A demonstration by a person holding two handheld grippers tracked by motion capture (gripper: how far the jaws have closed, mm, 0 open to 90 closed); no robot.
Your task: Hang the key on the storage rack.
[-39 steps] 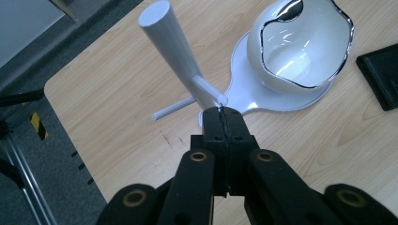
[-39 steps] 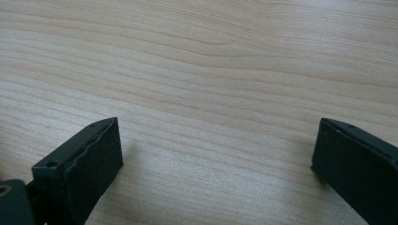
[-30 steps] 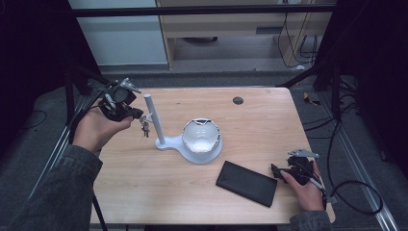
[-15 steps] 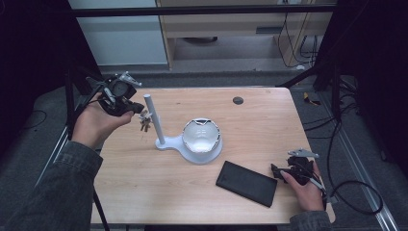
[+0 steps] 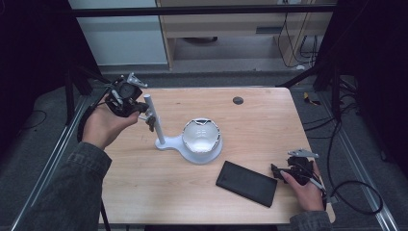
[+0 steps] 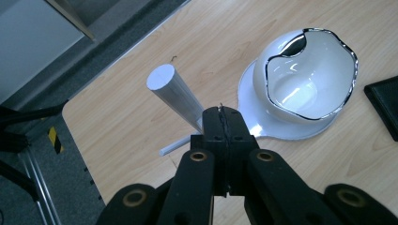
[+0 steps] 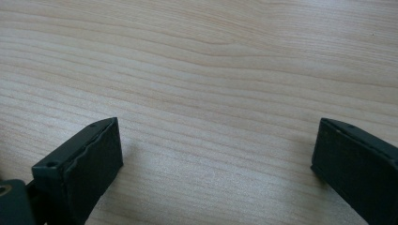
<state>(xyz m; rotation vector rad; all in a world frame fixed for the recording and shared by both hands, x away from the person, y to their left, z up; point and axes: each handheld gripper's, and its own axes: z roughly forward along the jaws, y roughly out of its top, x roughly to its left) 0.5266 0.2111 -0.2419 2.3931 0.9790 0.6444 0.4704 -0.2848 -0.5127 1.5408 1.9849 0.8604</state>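
Observation:
A white stand has an upright post (image 5: 156, 126) (image 6: 174, 95) and a glossy white bowl (image 5: 201, 136) (image 6: 305, 79) on one base. My left gripper (image 5: 147, 114) (image 6: 224, 118) is held above the table just left of the post, near its top. Its jaws are pressed together, and a thin dark strand (image 6: 221, 108) shows at the seam. A small dark thing (image 5: 151, 123) hangs under the tips beside the post. My right gripper (image 5: 275, 170) (image 7: 216, 154) rests at the table's front right, open with bare wood between its jaws.
A flat black rectangular case (image 5: 246, 183) (image 6: 386, 104) lies on the wooden table (image 5: 144, 192), between the stand and my right gripper. A small dark disc (image 5: 237, 100) sits near the far edge. A thin side peg (image 6: 174, 146) sticks out low on the post.
My left gripper has shifted slightly right, closer to the post, with the small dark thing still hanging under it. The right hand has stayed put.

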